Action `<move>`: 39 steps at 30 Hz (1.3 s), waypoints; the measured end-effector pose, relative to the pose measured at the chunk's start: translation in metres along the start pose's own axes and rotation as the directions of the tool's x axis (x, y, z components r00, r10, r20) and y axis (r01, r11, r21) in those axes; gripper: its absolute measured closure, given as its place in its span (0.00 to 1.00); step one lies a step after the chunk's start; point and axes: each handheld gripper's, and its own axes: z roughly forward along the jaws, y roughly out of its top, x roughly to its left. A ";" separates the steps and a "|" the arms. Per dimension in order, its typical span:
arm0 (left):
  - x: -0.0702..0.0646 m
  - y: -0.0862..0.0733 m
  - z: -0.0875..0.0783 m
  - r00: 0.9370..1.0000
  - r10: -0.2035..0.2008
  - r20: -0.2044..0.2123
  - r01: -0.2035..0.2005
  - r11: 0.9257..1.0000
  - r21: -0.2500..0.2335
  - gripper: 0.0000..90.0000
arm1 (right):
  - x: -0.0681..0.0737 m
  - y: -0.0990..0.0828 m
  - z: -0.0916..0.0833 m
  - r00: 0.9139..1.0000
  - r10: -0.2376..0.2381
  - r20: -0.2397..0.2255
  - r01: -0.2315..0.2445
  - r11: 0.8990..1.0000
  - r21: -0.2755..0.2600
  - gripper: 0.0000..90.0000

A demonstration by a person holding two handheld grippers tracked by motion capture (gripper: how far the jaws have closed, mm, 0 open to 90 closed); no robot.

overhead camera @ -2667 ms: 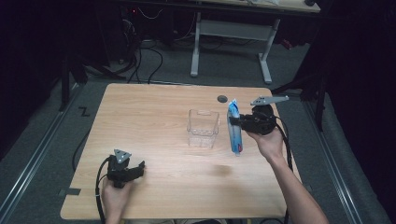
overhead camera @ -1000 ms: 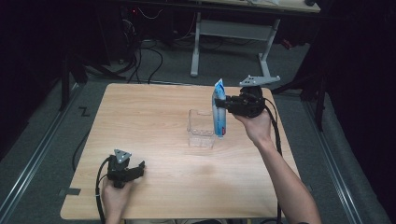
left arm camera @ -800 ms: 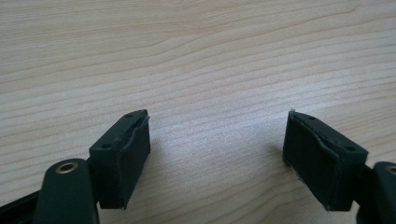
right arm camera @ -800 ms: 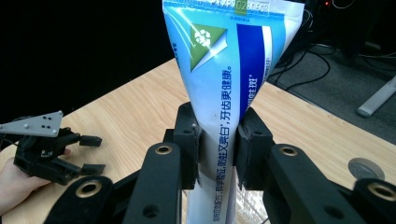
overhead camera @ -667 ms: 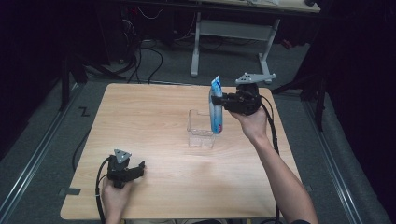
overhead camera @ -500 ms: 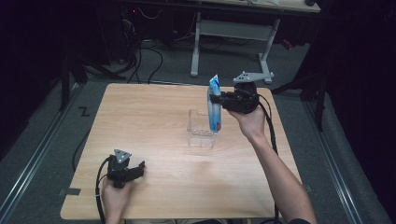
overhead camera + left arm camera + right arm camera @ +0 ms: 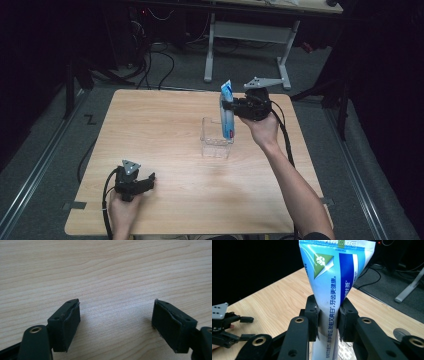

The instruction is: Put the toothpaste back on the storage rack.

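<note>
The right gripper (image 7: 234, 106) is pinching a toothpaste tube (image 7: 227, 111) at mid-body, holding it upright, crimped end up, over the clear box (image 7: 216, 137) near the table's centre, toward 1 o'clock. The tube is probably light and soft; it is dimpling between the pads, so a grip nearer the stiffer shoulder would likely slip less. The left gripper (image 7: 131, 180) is resting at 7 o'clock, jaws wide and holding nothing. The wooden table (image 7: 160, 125) is looking smooth; a coin (image 7: 401, 334) is lying beyond the box. Cables and desk legs are crowding the dark room at 12.
</note>
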 end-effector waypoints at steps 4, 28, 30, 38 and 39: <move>0.000 0.000 0.000 1.000 0.000 0.000 0.000 1.000 0.000 0.26 | -0.002 -0.002 0.006 1.000 0.002 0.012 -0.002 1.000 0.014 0.81; 0.000 0.000 0.000 1.000 -0.004 0.005 0.004 1.000 -0.001 0.26 | -0.012 -0.029 0.038 0.998 0.017 0.064 -0.022 0.996 0.089 0.81; 0.001 0.000 0.000 1.000 -0.004 0.005 0.004 1.000 -0.001 0.26 | -0.012 -0.031 0.041 0.998 0.019 0.067 -0.025 0.994 0.103 0.81; 0.001 0.000 0.000 1.000 -0.003 0.005 0.003 1.000 0.000 0.26 | -0.011 -0.039 0.051 0.998 0.008 0.063 -0.017 0.989 0.147 0.81; 0.001 0.000 0.000 1.000 -0.004 0.005 0.004 1.000 -0.001 0.26 | -0.011 -0.040 0.052 0.998 0.008 0.061 -0.017 0.989 0.148 0.81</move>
